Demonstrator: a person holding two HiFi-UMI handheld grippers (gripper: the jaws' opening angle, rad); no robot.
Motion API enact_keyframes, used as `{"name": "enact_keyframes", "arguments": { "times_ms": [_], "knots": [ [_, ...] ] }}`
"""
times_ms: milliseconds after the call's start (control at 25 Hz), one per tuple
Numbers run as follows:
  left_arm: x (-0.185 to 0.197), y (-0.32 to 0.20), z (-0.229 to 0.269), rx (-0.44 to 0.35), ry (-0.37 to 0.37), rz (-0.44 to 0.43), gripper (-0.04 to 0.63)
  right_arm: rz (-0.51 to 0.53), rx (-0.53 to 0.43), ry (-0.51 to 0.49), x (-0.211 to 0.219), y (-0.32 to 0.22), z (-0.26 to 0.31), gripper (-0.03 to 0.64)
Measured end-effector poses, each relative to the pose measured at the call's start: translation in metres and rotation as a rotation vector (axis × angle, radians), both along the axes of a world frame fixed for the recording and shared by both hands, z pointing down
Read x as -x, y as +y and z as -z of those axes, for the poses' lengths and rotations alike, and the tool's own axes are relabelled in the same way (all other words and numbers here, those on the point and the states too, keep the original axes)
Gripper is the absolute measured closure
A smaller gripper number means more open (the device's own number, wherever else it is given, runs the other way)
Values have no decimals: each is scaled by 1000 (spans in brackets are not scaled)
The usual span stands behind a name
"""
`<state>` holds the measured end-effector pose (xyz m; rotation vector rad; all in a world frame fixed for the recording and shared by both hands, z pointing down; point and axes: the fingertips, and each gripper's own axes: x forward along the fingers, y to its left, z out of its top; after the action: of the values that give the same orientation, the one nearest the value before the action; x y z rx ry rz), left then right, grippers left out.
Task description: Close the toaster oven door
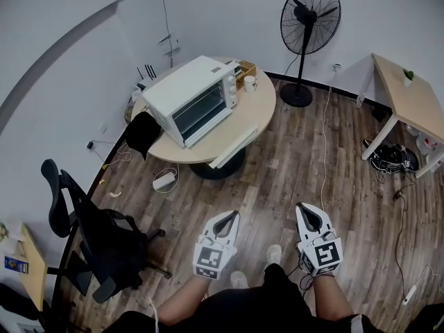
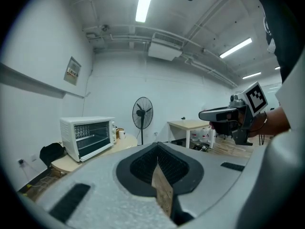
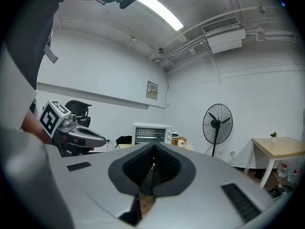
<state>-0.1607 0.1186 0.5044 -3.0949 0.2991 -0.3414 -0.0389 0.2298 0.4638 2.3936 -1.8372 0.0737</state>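
The white toaster oven point(image 1: 193, 97) stands on a round wooden table point(image 1: 258, 109) across the room, a few steps from me. Its glass door faces front and looks upright against the oven; the left gripper view shows the oven point(image 2: 88, 136) with its racks visible behind the glass. I hold both grippers low over the floor, far from the oven and pointing toward it. The left gripper point(image 1: 228, 216) is shut and empty, its pads meeting in its own view point(image 2: 157, 162). Likewise the right gripper point(image 1: 309, 209) is shut with nothing held point(image 3: 153, 163).
A standing fan point(image 1: 309, 26) is right of the table, a black office chair point(image 1: 90, 227) at left, a wooden desk point(image 1: 409, 99) at right. On the table are a mug point(image 1: 250, 83), a black bag point(image 1: 142, 132) and a long white item point(image 1: 234, 146). Cables trail over the wood floor.
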Motion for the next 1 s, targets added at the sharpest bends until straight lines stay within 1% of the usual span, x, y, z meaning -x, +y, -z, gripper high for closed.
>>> {"name": "enact_keyframes", "arguments": {
  "times_ms": [120, 360, 520, 800, 880, 1000],
  "knots": [
    [-21, -10, -3, -6, -20, 26, 591, 26, 5, -3, -28, -12, -2, 620],
    [-72, -29, -6, -22, -35, 62, 591, 96, 7, 5, -78, -44, -3, 620],
    [-95, -42, -11, -16, -46, 108, 591, 137, -19, 17, -104, -59, 2, 620],
    [-116, -64, -9, -32, -69, 221, 591, 235, -25, -6, -139, -87, 2, 620],
    [-117, -69, -9, -28, -69, 256, 591, 256, -13, -17, -143, -94, 0, 620],
    [-119, -78, -15, -11, -74, 301, 591, 305, -23, -25, -148, -109, -5, 620]
  ]
}}
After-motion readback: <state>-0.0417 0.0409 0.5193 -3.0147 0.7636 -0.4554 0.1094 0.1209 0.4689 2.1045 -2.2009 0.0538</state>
